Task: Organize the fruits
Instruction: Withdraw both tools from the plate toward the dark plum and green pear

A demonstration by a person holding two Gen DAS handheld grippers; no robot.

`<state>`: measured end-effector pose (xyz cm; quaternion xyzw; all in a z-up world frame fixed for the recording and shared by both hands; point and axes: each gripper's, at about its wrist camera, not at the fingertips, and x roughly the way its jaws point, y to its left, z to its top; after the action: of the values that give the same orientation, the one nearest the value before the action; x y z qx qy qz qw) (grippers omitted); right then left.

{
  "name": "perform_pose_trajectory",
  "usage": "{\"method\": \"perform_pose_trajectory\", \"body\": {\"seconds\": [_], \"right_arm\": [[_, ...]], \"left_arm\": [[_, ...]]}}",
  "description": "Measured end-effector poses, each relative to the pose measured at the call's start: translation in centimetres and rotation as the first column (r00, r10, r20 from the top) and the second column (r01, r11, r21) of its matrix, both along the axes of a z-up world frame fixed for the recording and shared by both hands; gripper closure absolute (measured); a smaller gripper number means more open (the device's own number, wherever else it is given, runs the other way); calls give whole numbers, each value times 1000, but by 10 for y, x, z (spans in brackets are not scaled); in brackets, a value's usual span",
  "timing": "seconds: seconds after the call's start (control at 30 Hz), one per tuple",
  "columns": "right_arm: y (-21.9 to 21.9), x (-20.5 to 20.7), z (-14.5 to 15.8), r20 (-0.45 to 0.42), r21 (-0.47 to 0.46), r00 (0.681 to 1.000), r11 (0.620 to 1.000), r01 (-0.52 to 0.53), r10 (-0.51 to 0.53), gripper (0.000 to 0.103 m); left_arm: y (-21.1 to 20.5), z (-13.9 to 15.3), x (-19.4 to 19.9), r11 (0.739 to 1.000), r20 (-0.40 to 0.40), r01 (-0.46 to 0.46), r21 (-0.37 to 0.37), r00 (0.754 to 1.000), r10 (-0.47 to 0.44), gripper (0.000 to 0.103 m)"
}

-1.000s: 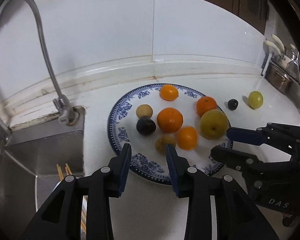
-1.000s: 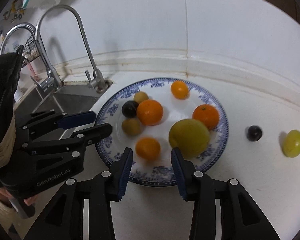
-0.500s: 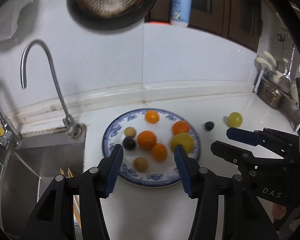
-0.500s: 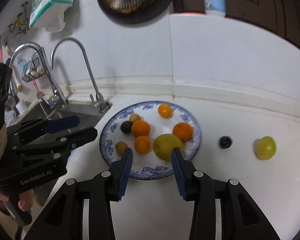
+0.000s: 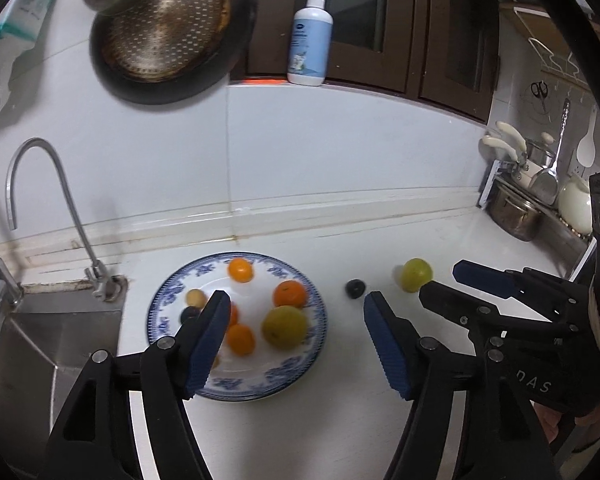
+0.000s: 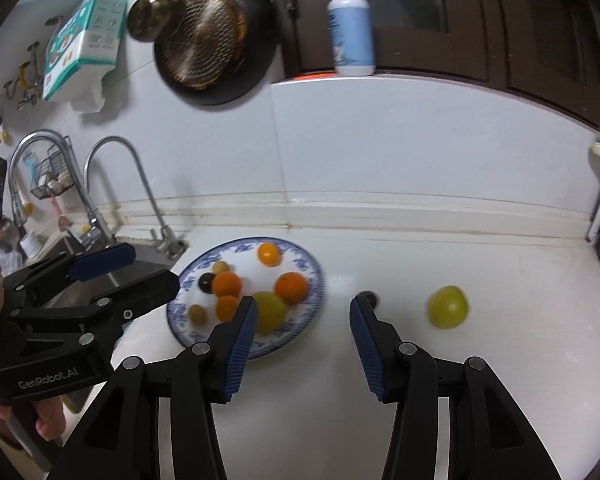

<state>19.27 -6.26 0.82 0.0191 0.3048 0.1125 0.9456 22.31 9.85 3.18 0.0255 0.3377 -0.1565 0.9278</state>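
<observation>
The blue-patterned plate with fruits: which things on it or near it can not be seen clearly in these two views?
- Left wrist view: the left gripper's finger covers part of the small dark fruit on the blue-patterned plate.
- Right wrist view: the right gripper's finger hides most of the small dark fruit on the counter.
- Both views: motion blur softens the fruits; their kinds stay uncertain.
</observation>
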Motion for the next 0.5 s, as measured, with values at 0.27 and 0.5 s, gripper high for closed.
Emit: {"method": "perform_pose_trajectory", "body": {"seconds": [0.27, 0.5], "right_arm": [[-39, 4, -2, -11, -8, 998, 998, 54, -54, 48], [-68, 11, -10, -27, -19, 997, 997, 77, -77, 48]], "left_arm": [[-37, -5, 8, 1000, -14, 10, -2, 1000, -10, 35], [-64, -17, 17, 1000, -23, 20, 3, 1000, -20, 35]]}}
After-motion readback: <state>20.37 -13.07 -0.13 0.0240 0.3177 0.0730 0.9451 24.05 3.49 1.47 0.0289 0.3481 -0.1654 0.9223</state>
